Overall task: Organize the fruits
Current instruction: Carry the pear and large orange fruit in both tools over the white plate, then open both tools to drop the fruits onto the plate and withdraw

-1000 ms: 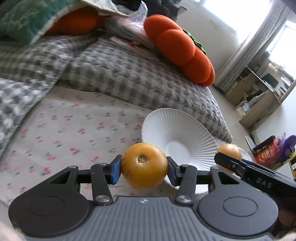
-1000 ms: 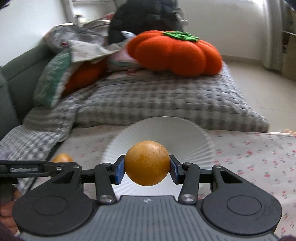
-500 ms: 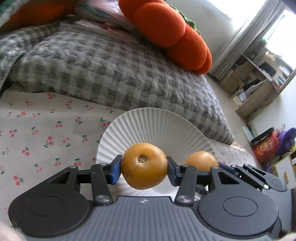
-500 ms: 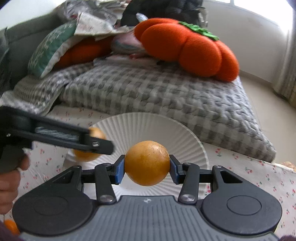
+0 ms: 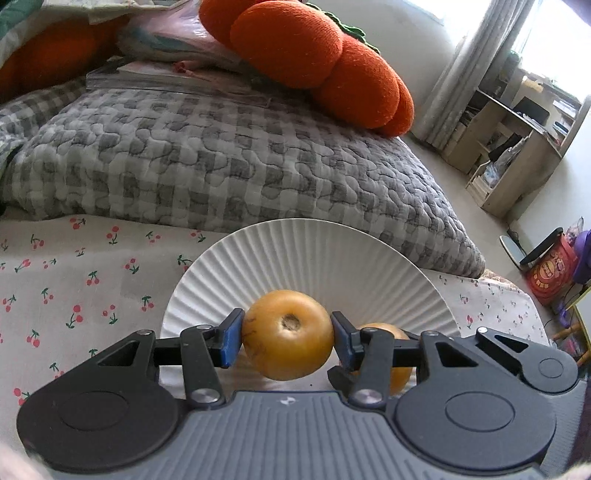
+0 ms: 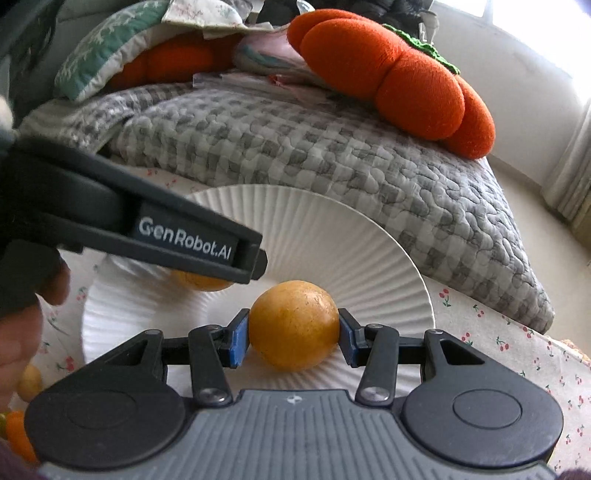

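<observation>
Grey quilted blanket [image 5: 236,158] and orange pumpkin cushion [image 5: 317,62] lie behind the white plate [image 5: 332,258].

Daylight floods in from the window [image 5: 550,33] at upper right, blown out to white glare. I see strong fisheye bending at the edges, with soft blur in the corners.

Left tool [image 5: 287,341]: black linkage arms, blue pads [image 5: 232,341], silver screws, grey ribbed housing, round black discs. Right tool [image 6: 293,338]: same build. In right view, left tool's black side bar reads "GenRobot.AI" in white.
</observation>
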### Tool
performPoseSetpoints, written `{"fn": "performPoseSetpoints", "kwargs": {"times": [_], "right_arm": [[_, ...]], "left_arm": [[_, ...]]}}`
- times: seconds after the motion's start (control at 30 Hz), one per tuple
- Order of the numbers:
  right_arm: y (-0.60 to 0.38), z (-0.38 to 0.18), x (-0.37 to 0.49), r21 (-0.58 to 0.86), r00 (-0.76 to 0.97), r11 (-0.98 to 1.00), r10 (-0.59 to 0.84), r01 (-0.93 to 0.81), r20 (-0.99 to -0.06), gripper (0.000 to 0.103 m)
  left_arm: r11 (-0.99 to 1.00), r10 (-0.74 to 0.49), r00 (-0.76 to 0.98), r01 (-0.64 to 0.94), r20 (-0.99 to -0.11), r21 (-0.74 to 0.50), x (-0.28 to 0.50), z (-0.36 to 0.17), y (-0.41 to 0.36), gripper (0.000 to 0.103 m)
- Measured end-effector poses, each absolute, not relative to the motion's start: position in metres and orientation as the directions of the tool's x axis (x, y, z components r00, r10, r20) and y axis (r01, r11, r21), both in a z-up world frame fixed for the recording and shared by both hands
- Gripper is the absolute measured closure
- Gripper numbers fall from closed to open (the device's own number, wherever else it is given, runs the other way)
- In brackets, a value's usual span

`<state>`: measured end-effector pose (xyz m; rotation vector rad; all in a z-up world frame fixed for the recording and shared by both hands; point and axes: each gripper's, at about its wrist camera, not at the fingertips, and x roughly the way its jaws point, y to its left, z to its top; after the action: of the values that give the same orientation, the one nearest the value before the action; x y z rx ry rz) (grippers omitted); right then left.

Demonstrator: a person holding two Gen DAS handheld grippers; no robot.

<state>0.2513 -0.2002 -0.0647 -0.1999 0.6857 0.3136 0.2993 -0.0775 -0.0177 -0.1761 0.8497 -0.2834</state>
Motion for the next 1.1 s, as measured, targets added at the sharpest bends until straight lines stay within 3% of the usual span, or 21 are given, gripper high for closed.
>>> {"fn": "performPoseSetpoints", "kwargs": {"times": [0.13,0.23,0.53,0.7,1.1], "right_arm": [[-0.200,-0.064,0.250,-0.077,0.743,0.939,0.212,-0.334,-0.636,0.057],[-0.201,-0.059,0.246,-0.082,0.759,0.944,0.202,-0.318,-0.619,0.050],[-0.212,-0.046,0.237,-0.027,0.775,0.969,0.179,-0.245,-0.605,0.038],[-0.219,-0.037,0.227,0.019,0.781,0.985,0.145,-0.169,-0.607,0.028],[-0.226,-0.005,0.181,0.198,0.763,0.976,0.198,-0.093,-0.616,0.024]], "left_arm": [[0.949,-0.314,0.631,0.182,-0.710,-0.257,0.301,-0.019,-0.083,0.058],[0.950,-0.310,0.636,0.181,-0.706,-0.254,0.300,-0.020,-0.083,0.056],[0.936,-0.335,0.668,0.153,-0.665,-0.318,0.281,-0.002,-0.050,0.034],[0.932,-0.321,0.685,0.107,-0.654,-0.346,0.262,0.014,-0.022,0.032],[0.943,-0.277,0.724,0.077,-0.632,-0.324,0.195,0.050,0.017,0.032]]}}
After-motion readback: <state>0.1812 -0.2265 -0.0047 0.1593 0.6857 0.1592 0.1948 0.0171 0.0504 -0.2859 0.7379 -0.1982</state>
